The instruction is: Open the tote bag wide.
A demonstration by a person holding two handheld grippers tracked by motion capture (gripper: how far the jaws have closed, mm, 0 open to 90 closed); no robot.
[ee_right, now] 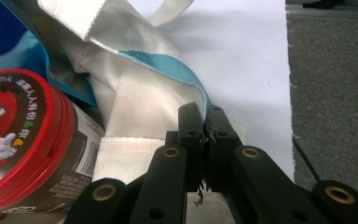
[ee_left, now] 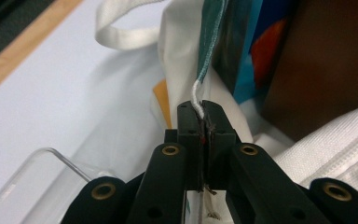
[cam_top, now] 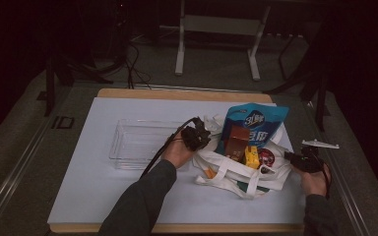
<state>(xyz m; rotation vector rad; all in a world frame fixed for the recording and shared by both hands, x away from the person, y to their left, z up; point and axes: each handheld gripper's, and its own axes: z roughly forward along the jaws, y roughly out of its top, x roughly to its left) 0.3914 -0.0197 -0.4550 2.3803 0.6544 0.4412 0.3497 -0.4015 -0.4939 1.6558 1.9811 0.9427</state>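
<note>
The white canvas tote bag (cam_top: pixel 236 172) lies right of centre in the high view, on the white sheet (cam_top: pixel 103 187) that covers the table, its mouth spread and its goods spilling toward the upper right: a blue snack pouch (cam_top: pixel 256 125), a brown box (cam_top: pixel 237 140), a small yellow pack (cam_top: pixel 251 156) and a red-lidded candy tub (cam_top: pixel 266 158). Each side of the mouth is pinched at its rim, which reads as holding the bag open so the contents can come out, probably into the clear plastic bin (cam_top: pixel 138 142) just left of it.

The left gripper (ee_left: pixel 204 119) sits at the bag's left edge; in the left gripper view, low at centre, its jaws are pressed together on the teal-trimmed hem, a thin fold of cloth running up from between them. The right gripper (ee_right: pixel 204 122) at the bag's right edge is likewise closed tight on the teal-edged rim, with the tub at the lower left of its view.
</note>
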